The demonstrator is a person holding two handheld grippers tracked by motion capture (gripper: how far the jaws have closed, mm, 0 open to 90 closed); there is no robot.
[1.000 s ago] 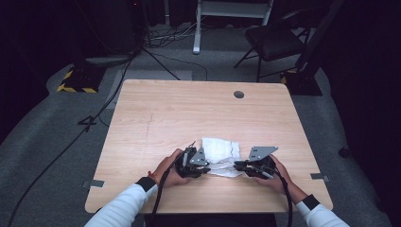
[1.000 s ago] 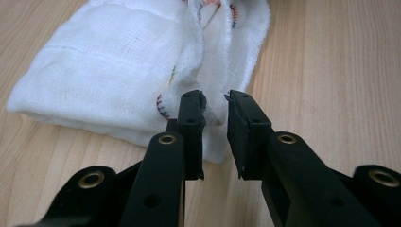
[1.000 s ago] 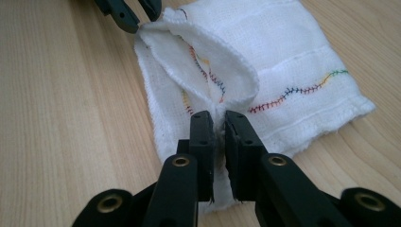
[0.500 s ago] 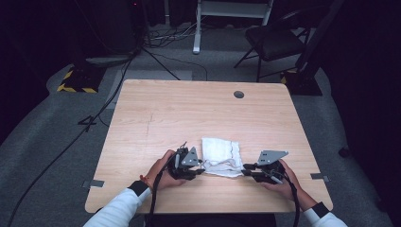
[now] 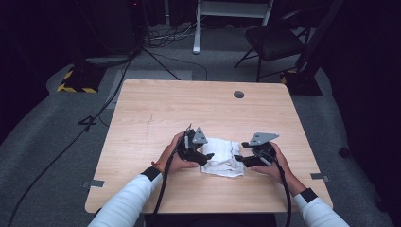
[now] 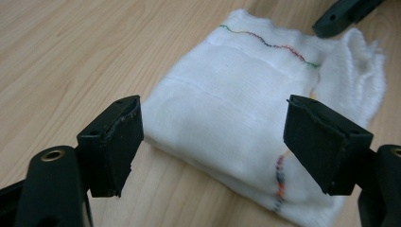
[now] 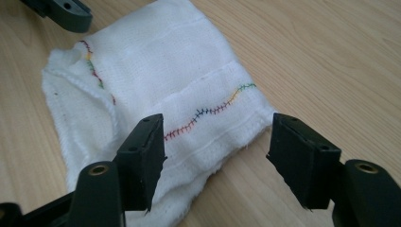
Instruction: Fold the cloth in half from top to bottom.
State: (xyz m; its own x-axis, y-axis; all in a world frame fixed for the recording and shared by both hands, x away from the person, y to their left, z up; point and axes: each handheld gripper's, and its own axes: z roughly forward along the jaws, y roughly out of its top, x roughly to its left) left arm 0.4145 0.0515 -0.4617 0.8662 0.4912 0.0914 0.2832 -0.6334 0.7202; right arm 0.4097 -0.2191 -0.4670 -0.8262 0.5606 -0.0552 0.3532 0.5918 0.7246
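A folded white cloth (image 5: 222,156) with wavy coloured stitching lies on the wooden table (image 5: 189,109), near its front edge. My left gripper (image 5: 205,157) sits at the cloth's left side. Its jaws have just been opening and now stand wide apart over the cloth (image 6: 236,118), pads clear of it. My right gripper (image 5: 240,160) is at the cloth's right side. Its jaws have also just been opening and now straddle the stitched hem (image 7: 208,113) without pressing on it. In each gripper view the other gripper's jaw tip shows beyond the cloth.
A round cable hole (image 5: 239,94) sits near the table's far edge. Behind the table stand a dark chair (image 5: 274,42), a white stand (image 5: 231,19) and a yellow-and-black striped block (image 5: 75,82). Cables run over the grey floor.
Both hands drew slightly outward and toward the near edge, then came back in beside the cloth. The cloth has stayed in place and lies flatter.
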